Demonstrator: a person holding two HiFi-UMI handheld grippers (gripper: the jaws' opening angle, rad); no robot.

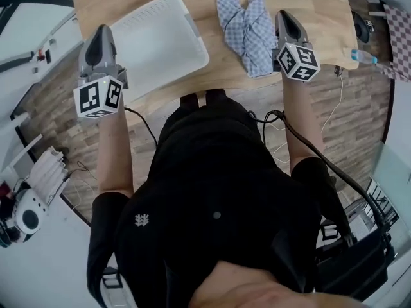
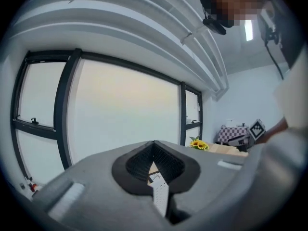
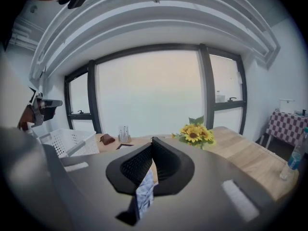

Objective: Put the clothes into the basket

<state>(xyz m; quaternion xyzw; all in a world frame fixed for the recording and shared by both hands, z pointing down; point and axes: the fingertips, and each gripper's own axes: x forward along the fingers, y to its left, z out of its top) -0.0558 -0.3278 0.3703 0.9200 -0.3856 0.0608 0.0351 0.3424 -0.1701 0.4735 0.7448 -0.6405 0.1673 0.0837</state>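
Left gripper (image 1: 101, 31) and right gripper (image 1: 286, 15) have jaws pressed together, holding nothing. White basket (image 1: 159, 43) lies right of the left gripper, and checked cloth (image 1: 247, 31) lies just left of the right one.

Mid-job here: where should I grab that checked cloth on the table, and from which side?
Pinch the bunched ridge down the middle of the blue-and-white checked cloth, coming from above with the right claw, which is shut beside its right edge. It lies low on the light wooden table, so the flat edges offer little; the raised folds probably give the best bite.
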